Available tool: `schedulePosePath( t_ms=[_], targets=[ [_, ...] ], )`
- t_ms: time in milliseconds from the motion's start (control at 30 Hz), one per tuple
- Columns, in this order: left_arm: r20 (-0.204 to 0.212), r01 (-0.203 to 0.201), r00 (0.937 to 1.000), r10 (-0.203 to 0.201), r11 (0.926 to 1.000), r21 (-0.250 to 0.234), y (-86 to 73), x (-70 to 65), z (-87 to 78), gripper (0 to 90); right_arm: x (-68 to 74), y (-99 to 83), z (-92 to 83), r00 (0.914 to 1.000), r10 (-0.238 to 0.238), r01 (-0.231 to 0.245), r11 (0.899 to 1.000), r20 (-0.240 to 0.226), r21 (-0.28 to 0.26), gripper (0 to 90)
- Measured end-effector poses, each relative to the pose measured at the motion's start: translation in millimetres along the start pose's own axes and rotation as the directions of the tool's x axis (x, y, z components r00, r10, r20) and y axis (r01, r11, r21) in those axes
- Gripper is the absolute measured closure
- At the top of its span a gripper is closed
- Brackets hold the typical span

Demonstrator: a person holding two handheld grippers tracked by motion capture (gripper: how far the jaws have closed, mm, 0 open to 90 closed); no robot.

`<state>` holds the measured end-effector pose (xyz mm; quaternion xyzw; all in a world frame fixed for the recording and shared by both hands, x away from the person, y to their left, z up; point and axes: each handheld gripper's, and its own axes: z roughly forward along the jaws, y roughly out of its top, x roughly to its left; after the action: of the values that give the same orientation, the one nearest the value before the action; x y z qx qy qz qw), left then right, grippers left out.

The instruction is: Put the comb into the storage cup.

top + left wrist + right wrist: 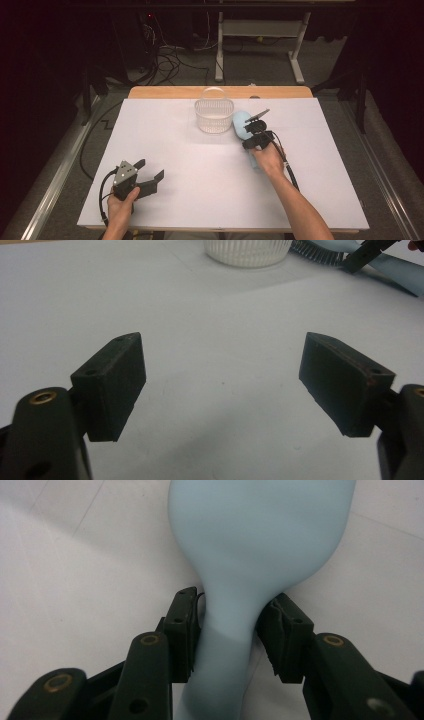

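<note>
A light blue brush [240, 123] lies on the white table just right of a white basket [214, 116]. My right gripper [253, 135] comes at it from the near side. In the right gripper view its jaws sit on both sides of the brush's narrow neck [227, 615], pads pressing it, with the wide head [260, 535] beyond. My left gripper [151, 169] rests at the front left of the table, open, with nothing between its jaws [222, 365]. The left gripper view also catches the basket [247, 251] and the brush's bristles [320, 252] far off.
The white sheet [200, 165] covers the table, with a wooden strip [165, 92] along the far edge. Behind the table, a white desk frame [297, 55] and cables [170, 60] stand on the floor.
</note>
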<state>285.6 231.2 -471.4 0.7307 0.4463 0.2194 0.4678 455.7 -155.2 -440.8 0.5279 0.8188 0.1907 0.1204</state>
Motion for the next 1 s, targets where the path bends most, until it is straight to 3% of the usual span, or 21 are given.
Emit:
schedulePosePath(
  t_ms=[367,800,1000],
  targets=[
    [0.002,0.000,1.0000,0.000,1.0000,0.000,0.1,-0.3,0.3,19.7,-6.9,0.3,-0.2,0.9984,0.055,-0.055,0.998,-0.013,-0.002,69.7],
    [0.003,-0.001,1.0000,0.001,1.0000,0.001,0.1,0.1,0.3,19.7,-5.4,-0.5,-0.1,0.9984,0.039,-0.038,0.999,0.040,-0.033,70.2],
    [0.004,-0.005,1.0000,0.005,1.0000,-0.001,0.8,-0.4,0.4,19.7,-10.0,-1.8,-4.5,0.9983,0.040,-0.038,0.998,0.043,-0.042,70.3]
  ],
)
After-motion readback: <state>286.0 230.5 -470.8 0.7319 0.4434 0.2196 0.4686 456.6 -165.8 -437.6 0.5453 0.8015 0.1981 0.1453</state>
